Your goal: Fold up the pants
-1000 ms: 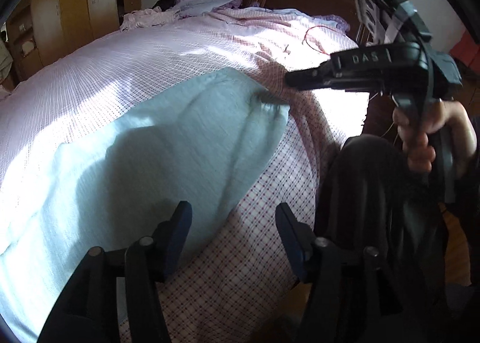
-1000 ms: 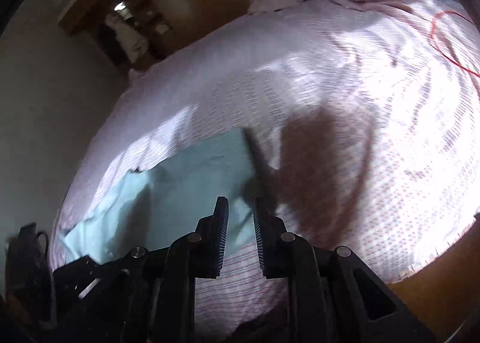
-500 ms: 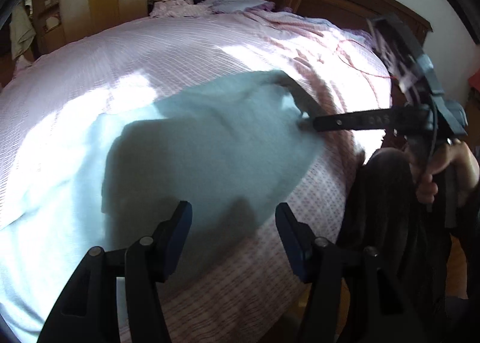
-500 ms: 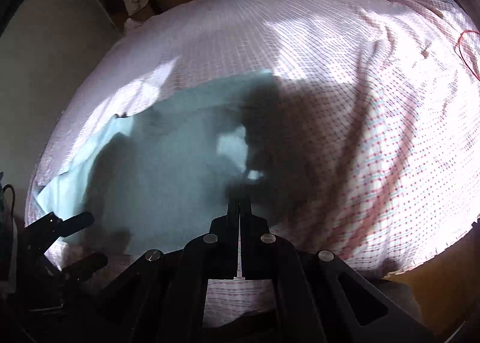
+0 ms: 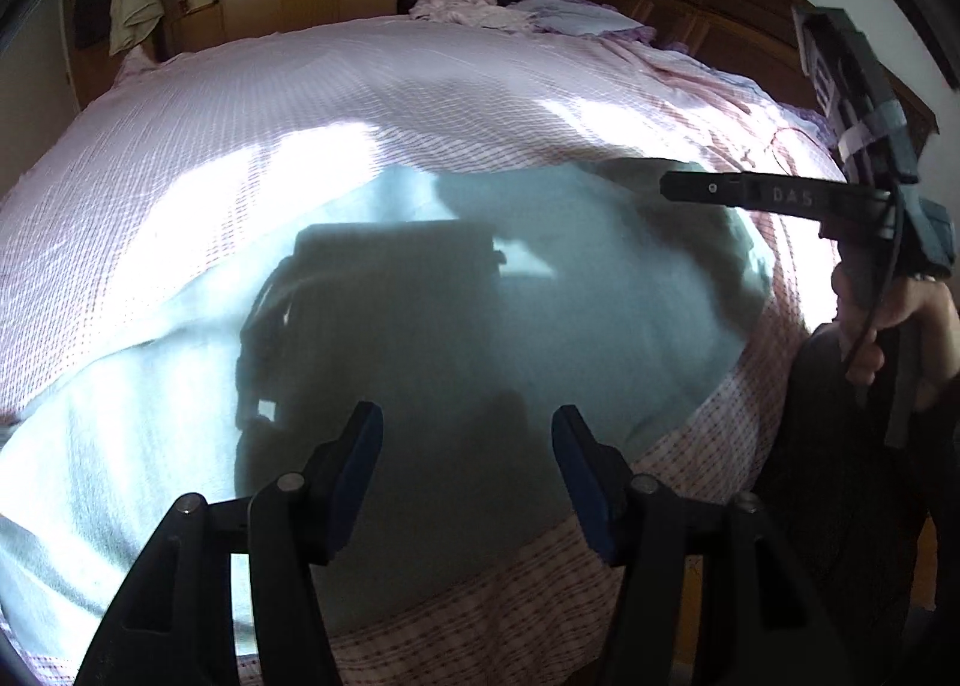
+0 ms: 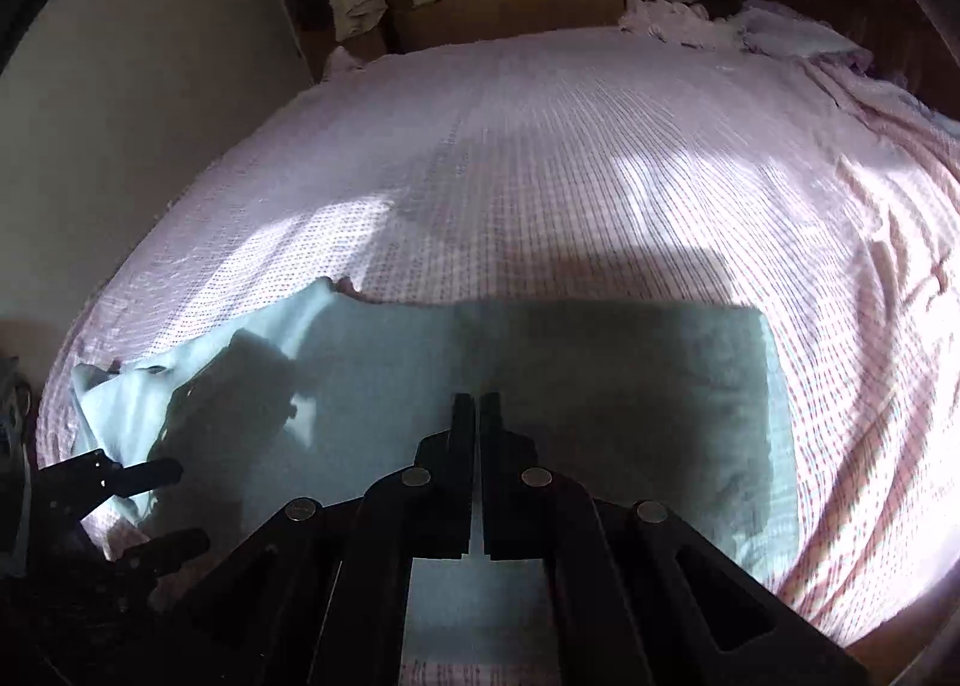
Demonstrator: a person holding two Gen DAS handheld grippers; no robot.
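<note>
Right wrist view: the right gripper [image 6: 478, 404] is closed tight with nothing in it, above the light blue pants [image 6: 600, 386] lying flat on the checked bed sheet [image 6: 540, 146] for folding. The left gripper [image 5: 468, 434] is half open and empty, ready to grab.

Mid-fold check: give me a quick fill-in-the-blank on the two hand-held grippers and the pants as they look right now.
1. The light blue fabric pants lie on a pink checked ____.
2. The right hand-held gripper has its jaws ____.
3. The left hand-held gripper has its jaws ____, holding nothing.

Missing words: bedsheet; shut; open
</note>
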